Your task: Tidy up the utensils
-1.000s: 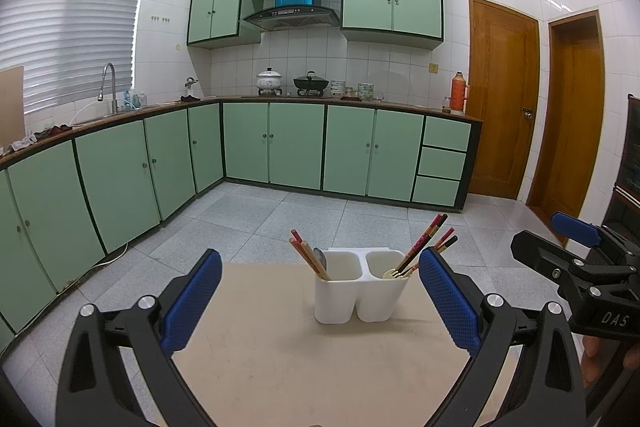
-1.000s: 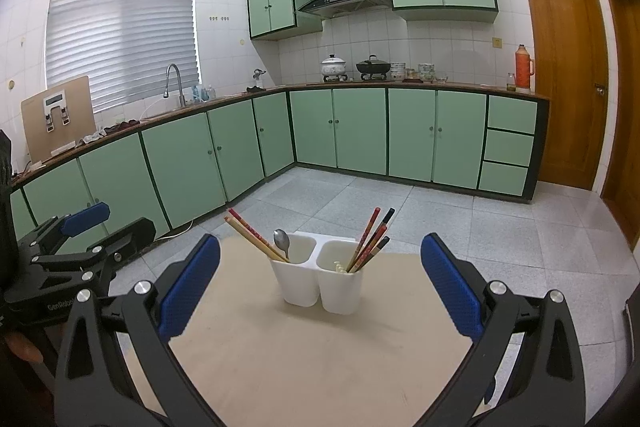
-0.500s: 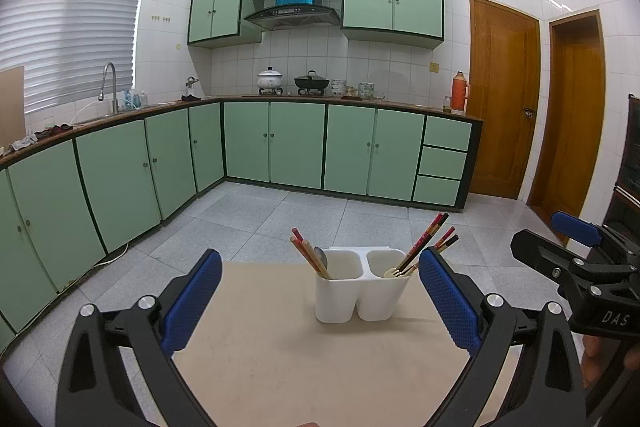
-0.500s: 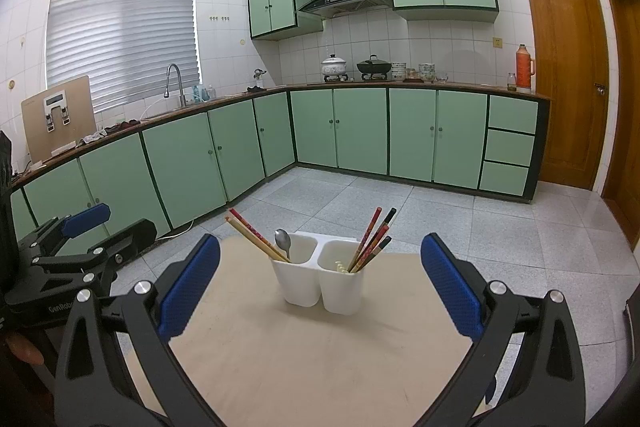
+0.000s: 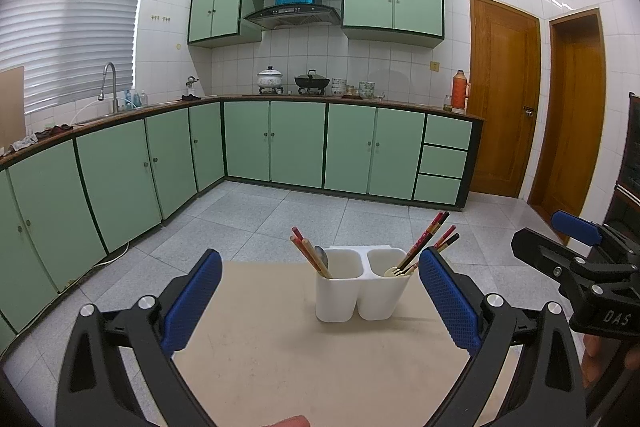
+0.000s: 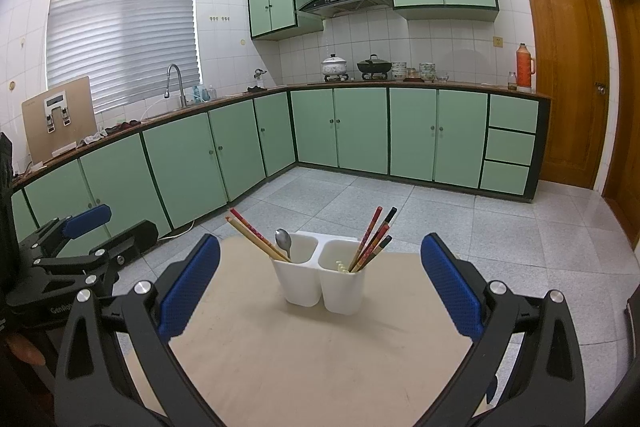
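No movement is noted since the earlier frames: both blue-padded tongs, left [image 5: 320,303] and right [image 6: 320,291], are held apart, empty, white two-cup plastic holder [image 6: 320,281] centred ahead; chopsticks [image 6: 370,241] could be snagged, tipping it.

I hold my left gripper [image 5: 320,301] level and pointing forward, its blue-padded fingers [image 5: 191,301] spread wide with nothing between them. My right gripper [image 6: 320,291] sits alongside in the same pose, jaws equally wide and empty. Each tool shows at the edge of the other's view, side by side and apart.
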Demonstrator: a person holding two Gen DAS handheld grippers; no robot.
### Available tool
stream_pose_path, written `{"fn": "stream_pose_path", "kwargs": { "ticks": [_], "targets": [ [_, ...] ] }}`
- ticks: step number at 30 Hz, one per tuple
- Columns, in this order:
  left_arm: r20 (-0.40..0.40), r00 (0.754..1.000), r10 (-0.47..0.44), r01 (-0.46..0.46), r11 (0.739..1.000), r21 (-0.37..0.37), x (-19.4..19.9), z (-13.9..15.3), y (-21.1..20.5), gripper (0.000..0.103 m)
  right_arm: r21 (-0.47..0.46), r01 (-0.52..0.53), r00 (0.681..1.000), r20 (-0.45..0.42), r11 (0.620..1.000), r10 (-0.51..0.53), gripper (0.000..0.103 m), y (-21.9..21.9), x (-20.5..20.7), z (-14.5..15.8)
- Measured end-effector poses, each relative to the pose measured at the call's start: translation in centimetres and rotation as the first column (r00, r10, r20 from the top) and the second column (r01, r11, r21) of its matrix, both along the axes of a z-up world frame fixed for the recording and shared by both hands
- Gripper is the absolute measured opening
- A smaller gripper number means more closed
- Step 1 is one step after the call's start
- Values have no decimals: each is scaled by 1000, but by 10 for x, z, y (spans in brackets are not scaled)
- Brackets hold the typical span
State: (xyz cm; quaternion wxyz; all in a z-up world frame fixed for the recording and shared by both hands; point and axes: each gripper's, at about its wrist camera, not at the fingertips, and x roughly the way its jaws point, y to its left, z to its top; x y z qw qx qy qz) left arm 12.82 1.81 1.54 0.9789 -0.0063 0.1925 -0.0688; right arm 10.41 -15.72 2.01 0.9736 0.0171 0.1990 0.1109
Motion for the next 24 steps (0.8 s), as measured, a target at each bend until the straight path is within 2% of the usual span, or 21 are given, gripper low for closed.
{"fn": "stream_pose_path", "kwargs": {
  "ticks": [24],
  "targets": [
    [-7,1000,1,-1,1000,-3,-3,-3,5,97,0,1,1000,-3,1000,-1,98,3,1,-2]
  ]
}}
